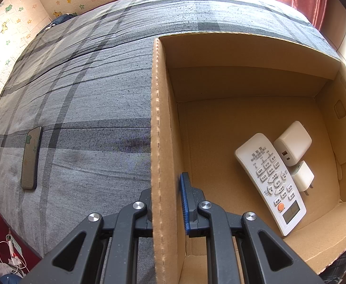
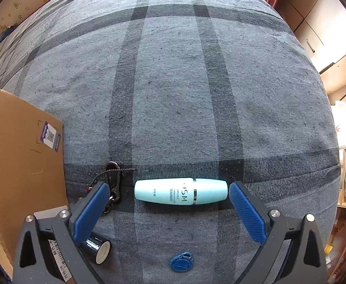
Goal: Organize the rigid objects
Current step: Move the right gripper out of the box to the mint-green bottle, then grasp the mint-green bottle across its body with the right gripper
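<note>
The right gripper (image 2: pixel 169 209) hangs spread wide, pads flanking the pale turquoise plastic lotion bottle (image 2: pixel 181 193) lying crosswise on the grey plaid bedsheet (image 2: pixel 173 94), likely lined up for a lengthwise pinch; the left gripper (image 1: pixel 168 209) pinches the brown cardboard box's wall (image 1: pixel 158 130), seemingly steadying it, with a white remote control (image 1: pixel 271 182) inside

Bed (image 2: pixel 173 82) with grey plaid sheet fills both views. Behind the bed, a cream wall (image 1: pixel 14 23) with cartoon frog and flower pattern. Red curtain (image 1: pixel 310 0) at the bed's far right corner. Beige cabinets (image 2: pixel 320 35) right of the bed, daylight.
</note>
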Motion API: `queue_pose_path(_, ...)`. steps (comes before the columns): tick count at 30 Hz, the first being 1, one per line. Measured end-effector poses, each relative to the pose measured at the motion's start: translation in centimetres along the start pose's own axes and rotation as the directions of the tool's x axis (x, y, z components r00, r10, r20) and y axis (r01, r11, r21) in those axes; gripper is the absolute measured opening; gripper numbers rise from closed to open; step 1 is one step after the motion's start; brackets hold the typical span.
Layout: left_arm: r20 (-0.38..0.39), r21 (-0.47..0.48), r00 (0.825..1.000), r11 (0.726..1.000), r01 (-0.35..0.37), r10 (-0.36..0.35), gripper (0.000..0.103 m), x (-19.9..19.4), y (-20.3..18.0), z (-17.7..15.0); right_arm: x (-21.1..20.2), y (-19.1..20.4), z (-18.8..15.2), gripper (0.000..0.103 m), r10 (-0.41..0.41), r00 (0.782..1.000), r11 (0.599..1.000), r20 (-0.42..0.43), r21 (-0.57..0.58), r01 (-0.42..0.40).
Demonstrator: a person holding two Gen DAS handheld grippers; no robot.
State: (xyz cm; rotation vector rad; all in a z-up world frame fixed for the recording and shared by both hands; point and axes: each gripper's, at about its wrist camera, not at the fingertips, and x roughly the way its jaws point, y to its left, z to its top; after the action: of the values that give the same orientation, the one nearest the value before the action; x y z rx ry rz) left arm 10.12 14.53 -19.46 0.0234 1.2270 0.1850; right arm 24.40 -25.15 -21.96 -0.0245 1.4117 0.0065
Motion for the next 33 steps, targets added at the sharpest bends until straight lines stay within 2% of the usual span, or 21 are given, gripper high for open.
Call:
queue_pose_path(16,-0.003,0.000,1.000,1.000,-0.002,0.002,0.015,-0.1,0.1,0.1,2.8,-1.2,0.9,0.102,-0.028,0.998,1.000,-0.058,0.010,0.028)
queue_pose_path(17,-0.002,0.001,1.000,1.000,-0.003,0.003,0.015,-0.1,0.1,0.1,2.8,-1.2,0.7,0.101,-0.028,0.998,1.000,-0.057,0.013,0.029)
queue_pose_path(19,-0.003,0.000,1.000,1.000,-0.002,0.002,0.015,0.0,0.1,0.1,2.9,-1.2,0.7,0.090,-0.031,0.998,0.999,-0.061,0.017,0.032)
queue_pose_path(20,-0.003,0.000,1.000,1.000,-0.002,0.002,0.015,-0.1,0.1,0.1,3.0,-1.0,0.5,0.090,-0.032,0.998,0.999,-0.062,0.017,0.033)
queue_pose_path(27,-0.003,-0.003,1.000,1.000,0.000,0.000,0.015,0.0,0.1,0.1,1.6,-0.4,-0.6,0.090,-0.032,0.999,0.999,-0.041,0.015,0.033)
queue_pose_path(33,-0.003,-0.003,1.000,1.000,0.001,-0.001,0.015,0.0,0.1,0.1,-2.3,1.0,-1.3,0.090,-0.030,1.000,0.999,0.004,-0.016,0.030)
